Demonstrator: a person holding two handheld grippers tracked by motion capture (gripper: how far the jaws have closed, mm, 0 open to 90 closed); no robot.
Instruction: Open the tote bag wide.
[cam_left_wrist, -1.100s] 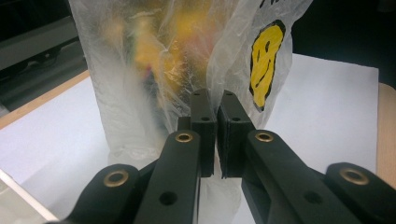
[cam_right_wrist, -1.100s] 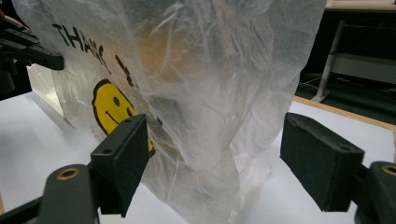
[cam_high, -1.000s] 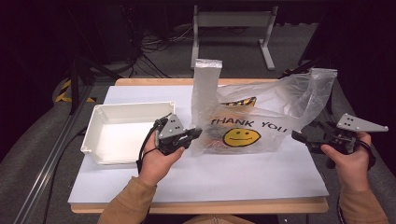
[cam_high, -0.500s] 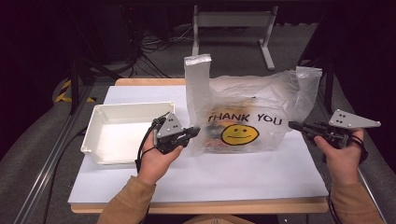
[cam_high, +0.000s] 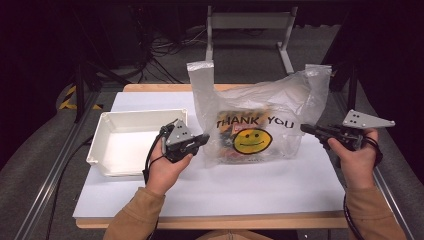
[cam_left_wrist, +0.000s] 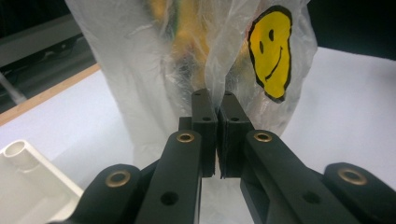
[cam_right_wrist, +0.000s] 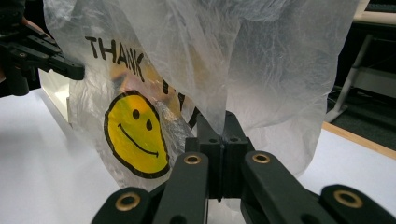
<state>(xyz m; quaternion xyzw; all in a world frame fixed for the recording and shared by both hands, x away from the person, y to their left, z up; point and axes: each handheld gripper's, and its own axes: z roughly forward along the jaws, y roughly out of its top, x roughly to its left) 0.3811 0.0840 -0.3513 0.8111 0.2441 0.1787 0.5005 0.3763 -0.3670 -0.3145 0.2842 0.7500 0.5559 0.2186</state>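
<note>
My right gripper (cam_high: 306, 129) has moved in from the right edge, so now both it and my left gripper (cam_high: 204, 138) pinch the bag (cam_high: 255, 125) at mid-frame, ready to lift.

A lab-like recording space: a white-covered worktop (cam_high: 250, 185) on dark carpet, loose cables (cam_high: 165, 47) and a metal stand (cam_high: 250, 20) at the far side.

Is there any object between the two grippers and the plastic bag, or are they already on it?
Nothing visible stands between them. The left gripper is shut on a fold of the plastic bag at its left side, and the right gripper is shut on its right side. The white tray sits apart, left of the bag.
</note>
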